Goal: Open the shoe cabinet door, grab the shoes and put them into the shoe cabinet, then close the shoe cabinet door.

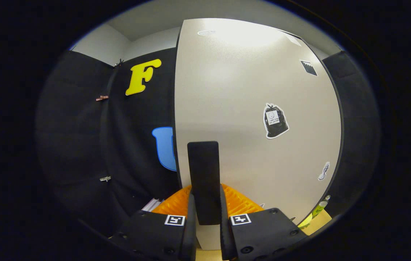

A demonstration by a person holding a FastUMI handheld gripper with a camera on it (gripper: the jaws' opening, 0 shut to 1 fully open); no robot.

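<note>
I've got the gripper (205, 217) closed down narrow on the black handle (203, 181) of the cabinet door (249, 108). Both fingers (190, 221) press on the handle's sides near its lower end, and the bar stands upright between them, rising past the tips.

The door is the big beige panel right ahead, very close. Its left edge runs up beside the handle, with the black booth cloth behind it. I read that as the door swung at least partly out, but I can't tell how far.

Stickers are on the door face; the biggest, a black bag shape (275, 120), sits well right of the handle. Something orange and ribbed (239, 203) sits low behind the fingers, touching or just beside the door's base. I can't say what it is.

Handling, my guess:
- Door is a stiff flat board, light on its hinges, and should swing with a steady pull.
- Handle is rigid and smooth, so it could slip if I yank.
- Gripping low on the bar works; keep the squeeze firm and follow the hinge arc so the wrist doesn't twist it.

I'd call this the door-opening step. I haven't spotted the shoes or the cabinet's inside.
</note>
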